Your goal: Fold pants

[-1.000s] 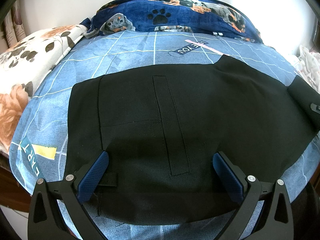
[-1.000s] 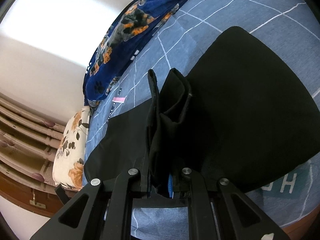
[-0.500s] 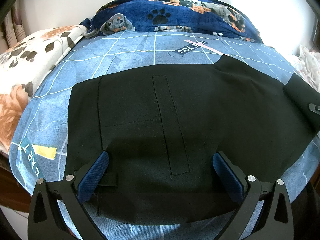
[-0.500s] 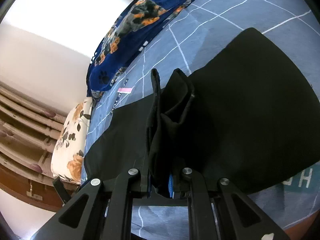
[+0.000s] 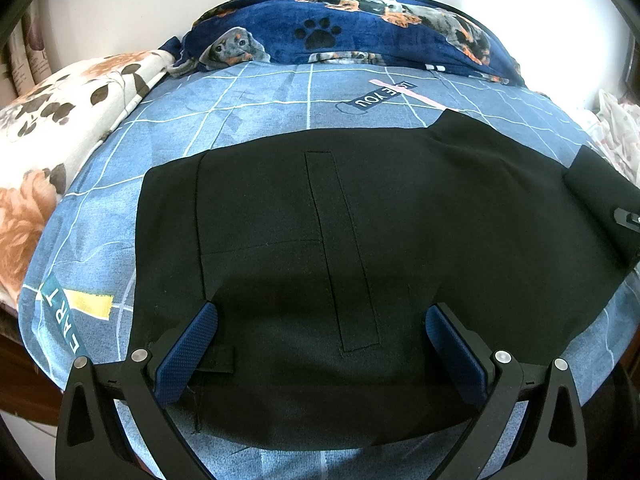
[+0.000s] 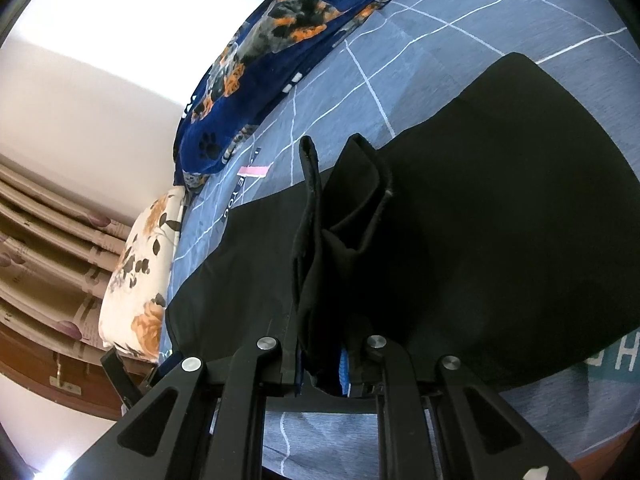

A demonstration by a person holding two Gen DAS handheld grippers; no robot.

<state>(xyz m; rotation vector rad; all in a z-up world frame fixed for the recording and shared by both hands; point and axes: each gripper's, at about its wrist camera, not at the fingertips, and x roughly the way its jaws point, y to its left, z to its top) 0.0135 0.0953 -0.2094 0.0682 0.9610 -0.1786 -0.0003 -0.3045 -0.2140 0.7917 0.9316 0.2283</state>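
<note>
Black pants (image 5: 360,240) lie spread flat on a blue bed sheet (image 5: 260,100), waistband end toward me in the left wrist view. My left gripper (image 5: 320,344) is open, its blue pads (image 5: 188,356) hovering over the near part of the pants and holding nothing. My right gripper (image 6: 324,364) is shut on a bunched end of the pants (image 6: 340,240), lifted above the rest of the cloth (image 6: 500,200). That held end and the right gripper's tip show at the right edge of the left wrist view (image 5: 624,216).
A dark blue dog-print blanket (image 5: 360,28) lies at the far side of the bed. A floral pillow (image 5: 60,120) sits at the left. Curtains (image 6: 48,248) and a wooden bed frame (image 6: 60,380) stand beyond the pillow. White cloth (image 5: 616,128) lies at the far right.
My right gripper has carried the held pants end toward the waistband side, so more of the pants and the pillow show in its view. My left gripper has not moved.
</note>
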